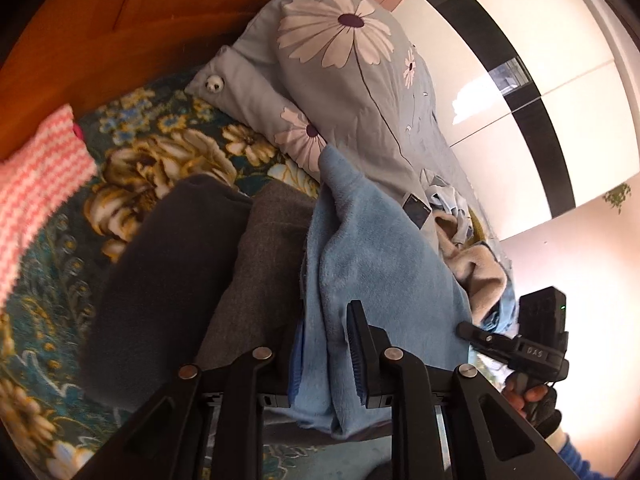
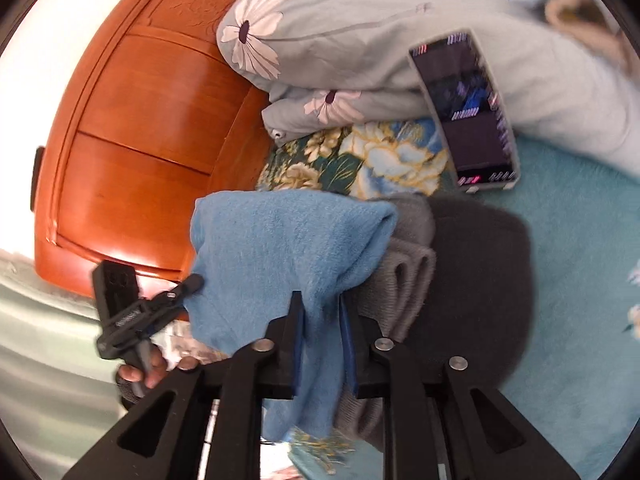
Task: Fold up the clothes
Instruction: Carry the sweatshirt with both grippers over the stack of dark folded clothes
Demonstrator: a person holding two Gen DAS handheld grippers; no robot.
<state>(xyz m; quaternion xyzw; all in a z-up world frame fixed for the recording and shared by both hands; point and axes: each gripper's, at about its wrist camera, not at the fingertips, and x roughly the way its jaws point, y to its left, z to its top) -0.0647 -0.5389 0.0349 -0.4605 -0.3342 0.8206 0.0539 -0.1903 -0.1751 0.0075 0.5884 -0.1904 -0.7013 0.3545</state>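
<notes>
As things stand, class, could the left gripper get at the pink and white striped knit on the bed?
Probably not yet: the left gripper is clamped on the blue fleece, though the striped knit lies uncovered beyond the dark folded clothes.

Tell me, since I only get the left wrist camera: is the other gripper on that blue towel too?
Observer: The blue towel runs between the fingers of the right gripper; whether they pinch it, I can't tell.
Operator: And that phone?
Observer: The phone lies against the flowered quilt, screen lit.
Operator: What's beyond it?
Observer: A plain teal blanket.
</notes>
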